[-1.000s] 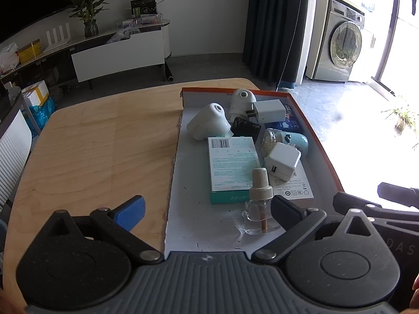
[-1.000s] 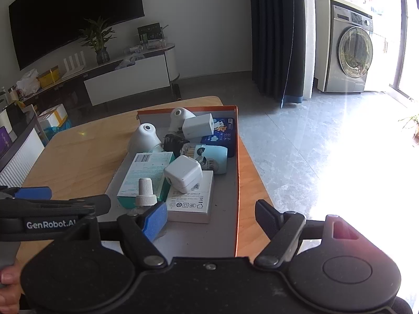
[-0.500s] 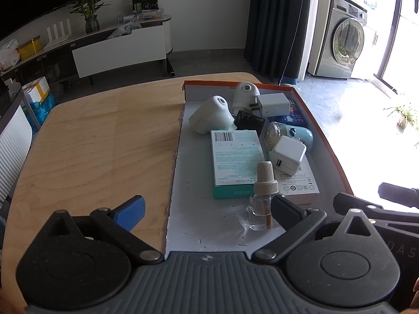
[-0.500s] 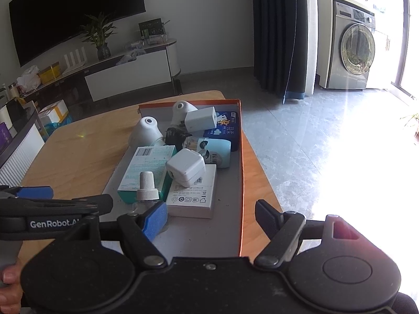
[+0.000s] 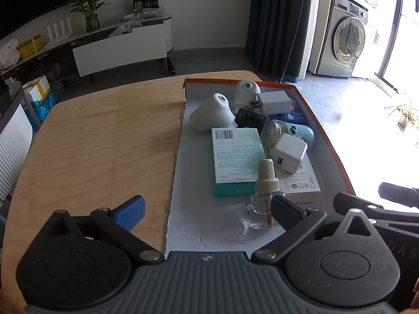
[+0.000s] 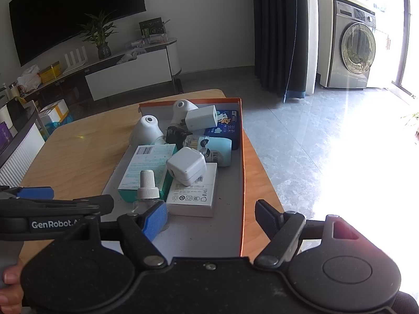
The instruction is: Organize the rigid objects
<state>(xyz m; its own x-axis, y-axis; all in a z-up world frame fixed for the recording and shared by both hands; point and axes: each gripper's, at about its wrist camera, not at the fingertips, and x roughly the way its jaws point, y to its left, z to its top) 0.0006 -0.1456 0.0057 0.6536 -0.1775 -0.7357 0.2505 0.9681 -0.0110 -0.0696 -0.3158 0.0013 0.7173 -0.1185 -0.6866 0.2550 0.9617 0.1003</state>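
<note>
Both tools spread; the right tool (image 6: 211, 217) half hides the glass bottle (image 6: 148, 193).

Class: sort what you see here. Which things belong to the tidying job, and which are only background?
Job: orange-rimmed cardboard tray; small clear glass bottle; teal bandage box; white cube charger.
Background: silver washing machine; potted green plant; black wall screen.
</note>
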